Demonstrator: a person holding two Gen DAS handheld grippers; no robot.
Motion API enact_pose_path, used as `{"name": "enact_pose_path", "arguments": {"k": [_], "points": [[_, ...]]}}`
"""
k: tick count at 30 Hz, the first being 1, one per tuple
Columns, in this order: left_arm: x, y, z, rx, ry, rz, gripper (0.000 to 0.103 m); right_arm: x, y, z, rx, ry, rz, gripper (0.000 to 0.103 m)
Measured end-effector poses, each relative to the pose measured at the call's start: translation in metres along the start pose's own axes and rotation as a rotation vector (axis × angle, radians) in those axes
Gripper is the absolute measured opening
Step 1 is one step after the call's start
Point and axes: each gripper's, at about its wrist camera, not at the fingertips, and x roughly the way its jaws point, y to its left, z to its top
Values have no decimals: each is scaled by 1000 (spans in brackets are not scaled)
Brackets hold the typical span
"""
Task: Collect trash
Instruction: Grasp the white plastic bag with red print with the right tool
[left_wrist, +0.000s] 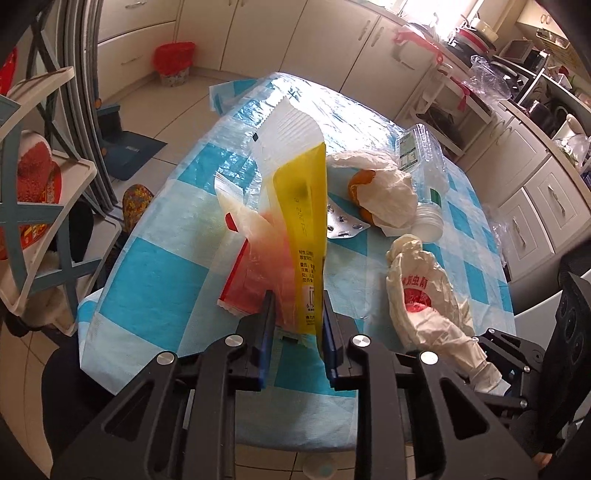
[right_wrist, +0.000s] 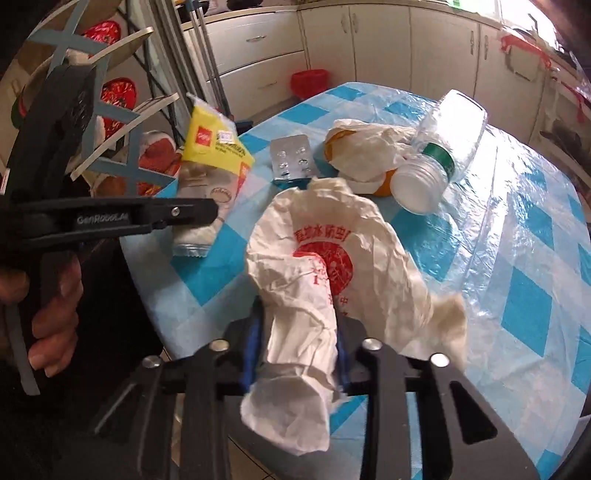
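My left gripper (left_wrist: 298, 306) is shut on a yellow and white snack wrapper (left_wrist: 299, 206), held upright above the checked table; the wrapper also shows in the right wrist view (right_wrist: 214, 147). A red and clear wrapper (left_wrist: 255, 266) lies beside it. My right gripper (right_wrist: 299, 328) is shut on a crumpled white paper bag with red print (right_wrist: 325, 258), also seen in the left wrist view (left_wrist: 421, 291). On the table lie a silver pill blister (right_wrist: 293, 158), a crumpled white paper over orange peel (right_wrist: 365, 147) and an empty plastic bottle (right_wrist: 443, 147).
The table (left_wrist: 155, 266) has a blue and white checked cloth under clear plastic. A shelf rack (left_wrist: 40, 206) stands at the left. A small bin with a red liner (left_wrist: 173, 62) sits on the floor by the cabinets. A cluttered counter (left_wrist: 524, 74) runs along the right.
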Motion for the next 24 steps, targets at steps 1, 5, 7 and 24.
{"name": "enact_pose_path", "arguments": {"k": [1, 5, 7, 24], "points": [[-1, -1, 0, 3, -3, 0, 21, -2, -6, 0, 24, -4, 10, 18], [-6, -7, 0, 21, -16, -3, 20, -17, -15, -2, 63, -46, 16, 15], [-9, -13, -1, 38, -21, -7, 19, -25, -19, -3, 73, -64, 14, 15], [-20, -109, -20, 219, -29, -69, 19, -78, -81, -26, 285, -190, -57, 15]]}}
